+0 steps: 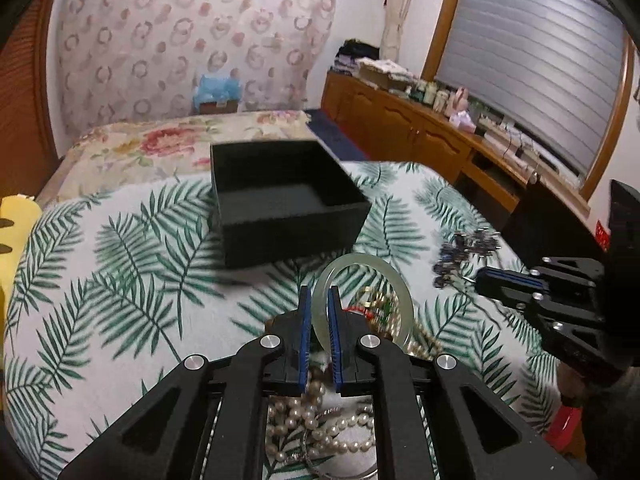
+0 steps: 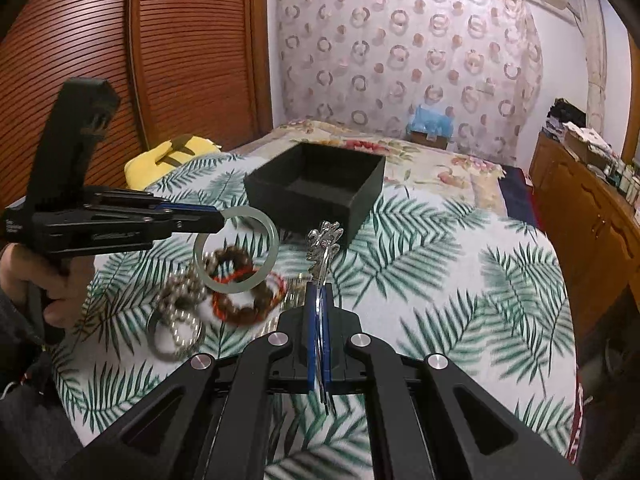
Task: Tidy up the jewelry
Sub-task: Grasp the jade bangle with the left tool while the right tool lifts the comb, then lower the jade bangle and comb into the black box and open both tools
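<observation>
My left gripper [image 1: 319, 300] is shut on a pale green jade bangle [image 1: 362, 268] and holds it above the jewelry pile; it also shows in the right wrist view [image 2: 216, 218] with the bangle [image 2: 236, 250]. My right gripper [image 2: 319, 292] is shut on a silver ornate hairpin [image 2: 325, 240] that sticks up past the fingertips; in the left wrist view the gripper [image 1: 480, 280] holds the dark sparkly piece [image 1: 466, 248]. An open black box [image 1: 286, 200] [image 2: 316, 188] sits empty on the leaf-print bedspread beyond both grippers.
Pearl strands [image 1: 316, 428] [image 2: 180, 312], a red-and-brown bead bracelet [image 2: 248, 292] and a silver ring bangle [image 2: 160, 344] lie on the bedspread [image 2: 440, 280]. A yellow plush [image 2: 172, 156] lies at the left. A wooden cabinet [image 1: 420, 132] runs along the right.
</observation>
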The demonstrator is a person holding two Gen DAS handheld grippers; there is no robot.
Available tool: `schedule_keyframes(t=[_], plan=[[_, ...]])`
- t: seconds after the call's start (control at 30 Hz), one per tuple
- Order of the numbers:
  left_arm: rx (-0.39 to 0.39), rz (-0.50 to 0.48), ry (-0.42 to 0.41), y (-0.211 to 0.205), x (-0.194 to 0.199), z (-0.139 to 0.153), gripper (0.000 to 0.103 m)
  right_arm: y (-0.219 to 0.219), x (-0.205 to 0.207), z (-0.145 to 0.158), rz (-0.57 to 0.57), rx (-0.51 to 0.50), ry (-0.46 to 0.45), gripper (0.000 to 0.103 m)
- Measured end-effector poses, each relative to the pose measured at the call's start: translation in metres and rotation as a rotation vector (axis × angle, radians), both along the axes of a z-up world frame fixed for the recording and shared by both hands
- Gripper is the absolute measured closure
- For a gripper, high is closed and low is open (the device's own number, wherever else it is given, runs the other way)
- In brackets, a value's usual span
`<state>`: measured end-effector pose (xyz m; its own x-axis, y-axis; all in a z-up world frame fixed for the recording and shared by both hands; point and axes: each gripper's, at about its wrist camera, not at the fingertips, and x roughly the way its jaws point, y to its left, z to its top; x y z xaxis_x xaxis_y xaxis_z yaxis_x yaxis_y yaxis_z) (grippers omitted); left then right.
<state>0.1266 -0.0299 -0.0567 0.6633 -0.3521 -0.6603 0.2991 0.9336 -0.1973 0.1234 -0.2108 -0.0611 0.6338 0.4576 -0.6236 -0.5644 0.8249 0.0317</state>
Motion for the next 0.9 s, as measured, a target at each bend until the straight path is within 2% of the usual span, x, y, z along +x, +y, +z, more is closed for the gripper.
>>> schedule_keyframes(t=[0.5, 0.73, 0.9], plan=[[0.033, 0.076, -0.065, 0.027, 0.054, 0.032, 0.096, 0.033, 0.083, 0.031, 0.064, 0.024, -0.030, 0.100], [0.035, 0.120, -0.068, 0.043, 0.077, 0.038, 0.096, 0.063, 0.131, 0.020, 0.122, 0.025, 0.026, 0.100], [0.048, 0.138, -0.059, 0.051, 0.092, 0.037, 0.096, 0.080, 0.150, 0.008, 0.172, 0.030, 0.072, 0.099]])
